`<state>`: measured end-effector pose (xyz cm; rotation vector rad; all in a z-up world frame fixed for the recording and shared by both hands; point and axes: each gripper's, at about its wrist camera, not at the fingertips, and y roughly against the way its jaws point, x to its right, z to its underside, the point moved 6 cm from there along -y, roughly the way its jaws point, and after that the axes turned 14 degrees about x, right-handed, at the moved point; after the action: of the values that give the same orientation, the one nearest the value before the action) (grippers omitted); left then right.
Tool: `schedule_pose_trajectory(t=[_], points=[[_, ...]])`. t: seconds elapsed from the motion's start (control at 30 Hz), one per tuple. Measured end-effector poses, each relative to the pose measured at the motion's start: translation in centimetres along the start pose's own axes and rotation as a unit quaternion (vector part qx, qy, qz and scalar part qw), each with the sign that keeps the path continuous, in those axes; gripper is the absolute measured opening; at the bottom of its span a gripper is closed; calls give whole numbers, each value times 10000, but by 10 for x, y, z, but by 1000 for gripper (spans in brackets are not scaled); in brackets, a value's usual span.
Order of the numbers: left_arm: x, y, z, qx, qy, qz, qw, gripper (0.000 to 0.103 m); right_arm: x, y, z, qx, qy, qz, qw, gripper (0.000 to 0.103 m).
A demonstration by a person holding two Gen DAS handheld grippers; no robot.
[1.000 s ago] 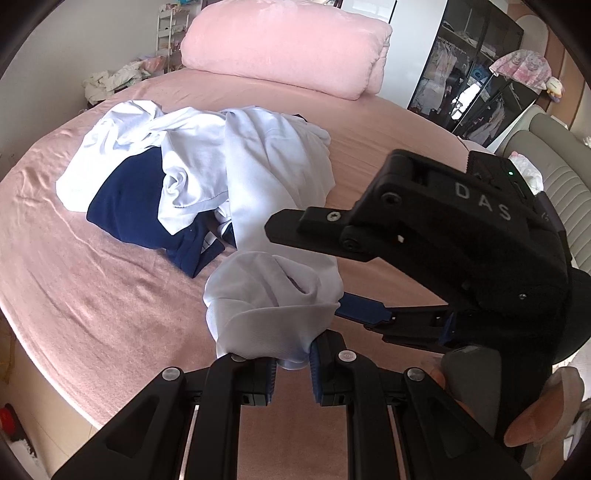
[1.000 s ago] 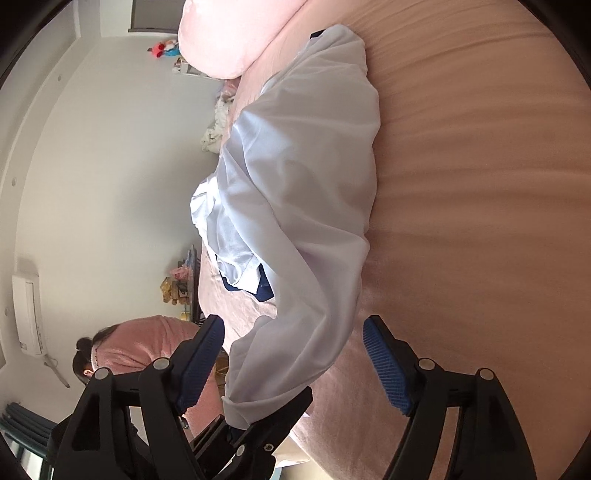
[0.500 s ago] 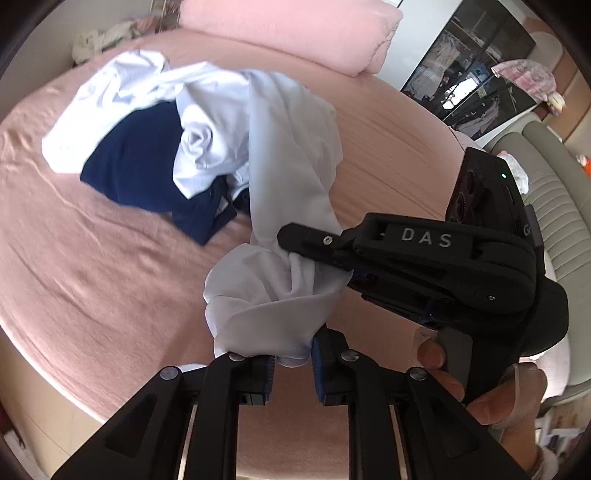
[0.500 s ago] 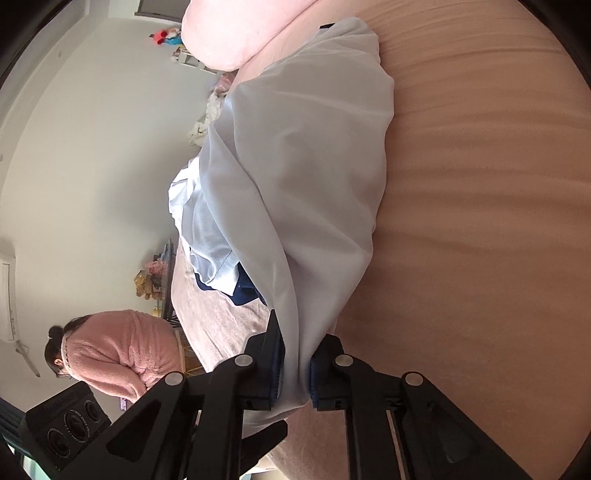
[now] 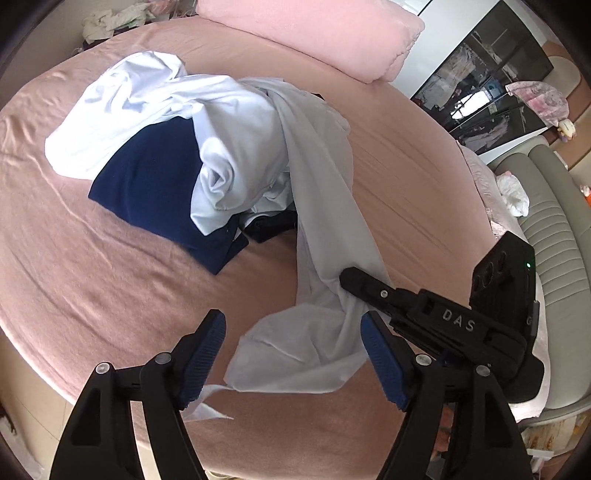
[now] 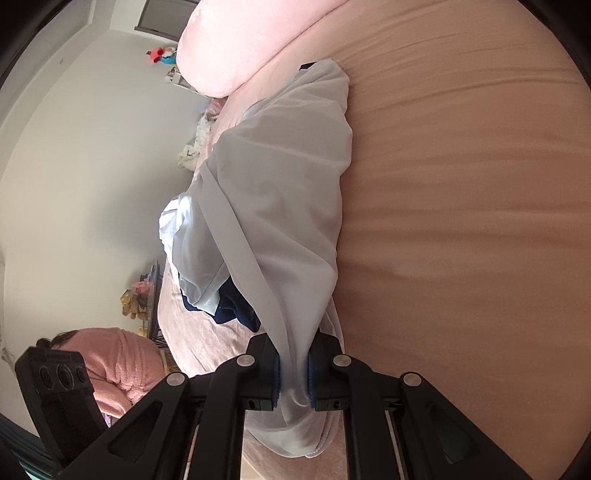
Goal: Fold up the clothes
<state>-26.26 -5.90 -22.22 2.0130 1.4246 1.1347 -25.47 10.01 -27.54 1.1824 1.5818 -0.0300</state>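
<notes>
Since the half-second-ago frames, left gripper (image 5: 293, 354) has let go: jaws then pinched on the white garment (image 5: 317, 206), now wide apart, with the freed end lying slack on the bed (image 5: 92, 280) between them at 6 o'clock in the left view. Right gripper (image 6: 293, 373) unchanged, jaws clamped on a gathered fold of the same garment, cloth bulging out below the pads.

Progress: early. Nothing folded as far as visible. Garment is only partly drawn out; it runs as a long strip from the right gripper's hold at 4 o'clock in the left view up to the pile at 11–12 o'clock, where its far end is draped over the other clothes. Judged remaining: pull it free, spread it flat, find corners or hem, make the folds, then the rest of the pile.

Around: navy garment (image 5: 155, 181) under and beside the white cloth at 10 o'clock; a second white piece (image 5: 122, 99) at 11 o'clock. Pink pillow (image 5: 314, 33) at 12 o'clock, sofa (image 5: 554, 229) at 3 o'clock off the bed, dark cabinet (image 5: 491, 85) at 2 o'clock.

In the way: the pile itself. White and navy pieces overlap, so a pull may drag them along. Open bed at 3 o'clock in the right view looks free for spreading.
</notes>
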Motion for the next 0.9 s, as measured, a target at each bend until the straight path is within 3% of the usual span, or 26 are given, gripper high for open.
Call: schedule_pose_trajectory(t=[0.27, 0.4, 0.7, 0.77, 0.83, 0.9], points=[[13, -39, -28, -109, 325, -14, 9994, 74, 2, 12, 0, 109, 193, 14, 9998, 9], [8, -46, -38, -136, 613, 114, 9980, 74, 8, 22, -1, 128, 298, -13, 9995, 9], [12, -59, -51, -63, 801, -16, 9968, 73, 13, 23, 2, 54, 310, -106, 9994, 9], [16, -61, -55, 4, 719, -115, 9973, 56, 18, 23, 3, 52, 280, -64, 9996, 9], [16, -64, -56, 7, 715, -142, 9973, 26, 21, 21, 2, 27, 168, -97, 9998, 9], [15, -68, -57, 0, 722, -159, 9973, 18, 25, 22, 2, 10, 72, -137, 9999, 9]])
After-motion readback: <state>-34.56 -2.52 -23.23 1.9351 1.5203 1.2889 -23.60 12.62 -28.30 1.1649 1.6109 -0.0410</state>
